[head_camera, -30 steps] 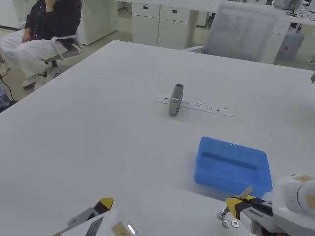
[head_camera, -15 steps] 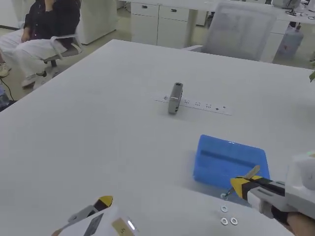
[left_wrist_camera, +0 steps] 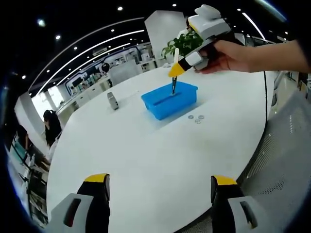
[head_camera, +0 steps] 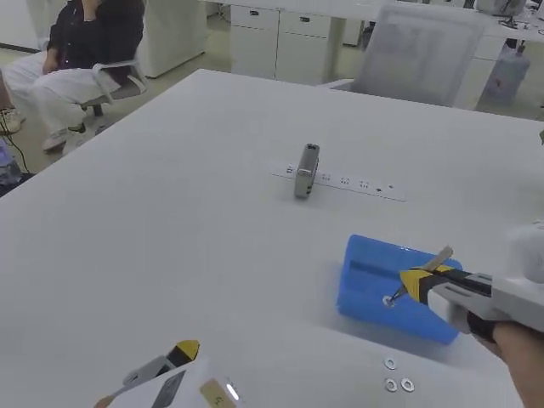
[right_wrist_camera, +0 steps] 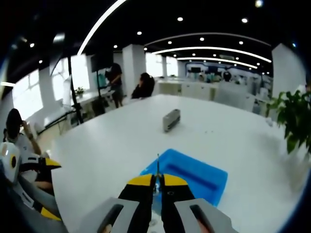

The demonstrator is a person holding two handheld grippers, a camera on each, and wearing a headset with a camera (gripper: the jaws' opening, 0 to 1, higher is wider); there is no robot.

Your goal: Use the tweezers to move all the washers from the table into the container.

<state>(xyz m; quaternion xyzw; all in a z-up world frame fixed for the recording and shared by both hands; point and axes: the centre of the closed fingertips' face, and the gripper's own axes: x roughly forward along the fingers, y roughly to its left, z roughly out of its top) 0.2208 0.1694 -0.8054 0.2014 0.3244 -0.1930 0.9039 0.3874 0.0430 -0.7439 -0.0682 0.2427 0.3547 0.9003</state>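
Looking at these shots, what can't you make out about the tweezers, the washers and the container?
Tweezers tip, head view: too small to tell whether it carries a washer; in the right gripper view the right gripper's jaws cover most of them.
Blue container floor: partly behind the tweezers in the head view, too small in the left gripper view, so washers inside can't be counted.
Grey block: too small to identify.

the right gripper [right_wrist_camera: 158, 183], bottom centre of its own view, has two pale grey slotted jaws with black bands and yellow caps. in the upper right of the left gripper view its body is white and rounded. the left gripper [left_wrist_camera: 160, 180], along that view's bottom edge, is built alike; in the head view's lower left it bears a tan label.
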